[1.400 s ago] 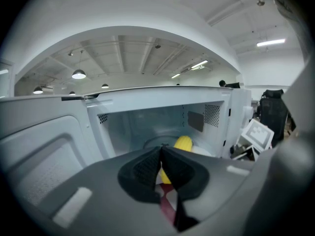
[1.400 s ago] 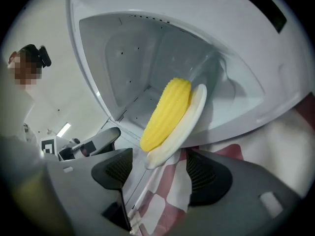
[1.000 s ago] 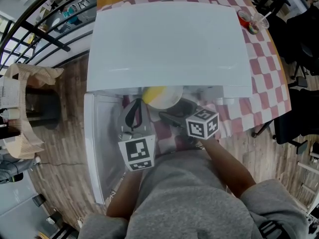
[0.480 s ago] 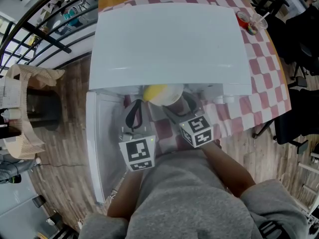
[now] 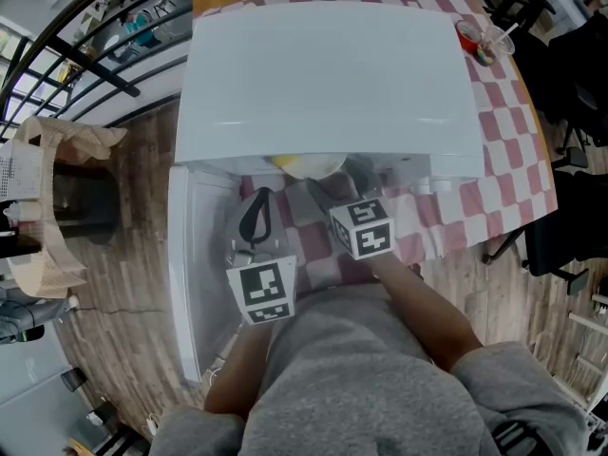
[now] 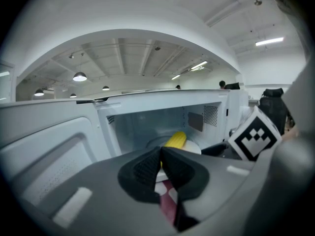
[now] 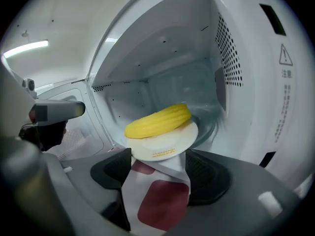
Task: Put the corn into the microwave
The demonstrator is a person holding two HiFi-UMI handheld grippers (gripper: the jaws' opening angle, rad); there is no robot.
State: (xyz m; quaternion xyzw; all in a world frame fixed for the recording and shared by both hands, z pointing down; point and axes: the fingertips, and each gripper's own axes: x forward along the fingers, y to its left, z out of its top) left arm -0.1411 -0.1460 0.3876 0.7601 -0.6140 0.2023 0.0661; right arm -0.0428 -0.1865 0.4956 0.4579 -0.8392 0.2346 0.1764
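Beyond R tool (image 7: 160, 163): corn (image 7: 157, 122) on plate (image 7: 167, 147)

Bright overhead light, fisheye-curved dark edges

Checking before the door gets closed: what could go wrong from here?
The yellow corn cob lies loose on the small white plate; a bump could roll it off. The right gripper, jaws closing and empty, sits at the plate's near rim and might nudge it. The plate seems near the white microwave mouth; the door may clip it.

corn (image 7: 158, 121) on white plate (image 7: 170, 144), inside open microwave (image 7: 275, 87), checked cloth (image 7: 162, 203) below
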